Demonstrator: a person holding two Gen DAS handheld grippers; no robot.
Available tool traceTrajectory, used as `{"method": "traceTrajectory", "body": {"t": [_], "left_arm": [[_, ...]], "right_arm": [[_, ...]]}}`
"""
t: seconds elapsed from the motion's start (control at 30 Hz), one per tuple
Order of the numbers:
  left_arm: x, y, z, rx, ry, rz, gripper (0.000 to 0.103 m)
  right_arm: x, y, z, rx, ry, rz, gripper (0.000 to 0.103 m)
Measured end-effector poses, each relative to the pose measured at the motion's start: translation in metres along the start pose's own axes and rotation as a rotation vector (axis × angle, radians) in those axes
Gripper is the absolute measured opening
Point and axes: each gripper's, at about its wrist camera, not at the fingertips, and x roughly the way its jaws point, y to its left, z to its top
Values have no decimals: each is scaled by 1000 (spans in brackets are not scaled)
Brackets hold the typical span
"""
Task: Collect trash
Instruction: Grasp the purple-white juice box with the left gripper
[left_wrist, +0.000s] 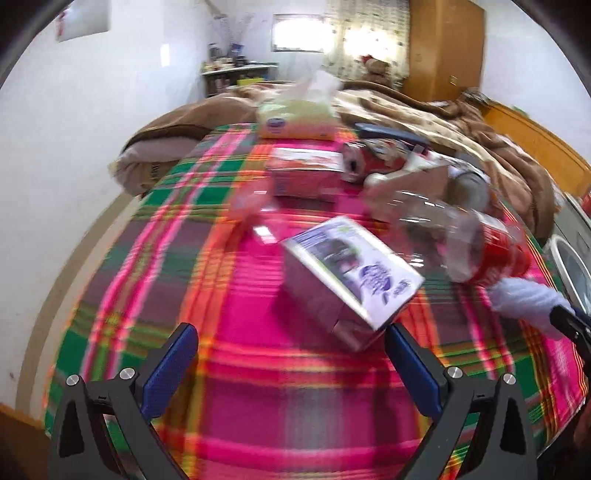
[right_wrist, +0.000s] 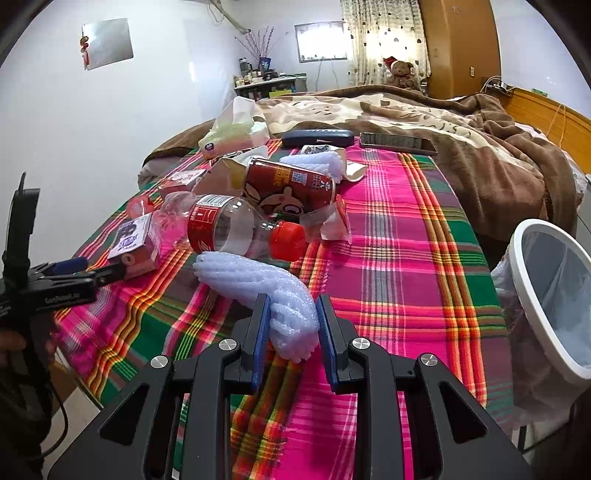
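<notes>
The right gripper (right_wrist: 290, 325) pinches the near end of a white foam wrap (right_wrist: 255, 280) between its blue pads, the far end lying on the plaid cloth (right_wrist: 399, 266) beside a clear bottle (right_wrist: 236, 229). The grab looks complete; next would be lifting it toward the lined bin (right_wrist: 532, 295) at the right. The left gripper (left_wrist: 291, 354), jaws wide and empty, hovers just short of a small purple carton (left_wrist: 351, 266).
</notes>
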Motion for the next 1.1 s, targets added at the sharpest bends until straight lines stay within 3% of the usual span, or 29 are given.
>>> {"method": "traceTrajectory", "body": {"t": [0.13,0.2,0.27,0.53,0.73,0.9,1.03,1.1], "left_arm": [[-2,22,2,-70,9,13,101],[-9,25,3,-130,-7,-83,101],[-12,20,6,-148,-25,-131,102],[3,-11,24,-96,-19,-82,102],[18,-11,32,-114,-2,-38,97],[26,-10,36,-127,31,-33,83],[32,-14,34,-111,52,-40,64],[34,-15,35,-120,58,-38,59]], "right_arm": [[1,1,-2,9,1,3,26],[0,1,-1,16,-7,2,26],[0,1,-1,22,-8,-3,26],[0,-2,-1,44,-15,-10,26],[-1,-3,0,45,-17,-13,26],[-1,-5,0,49,-18,-11,26],[-1,-7,0,56,-16,-5,26],[-1,-8,1,59,-14,-3,26]]}}
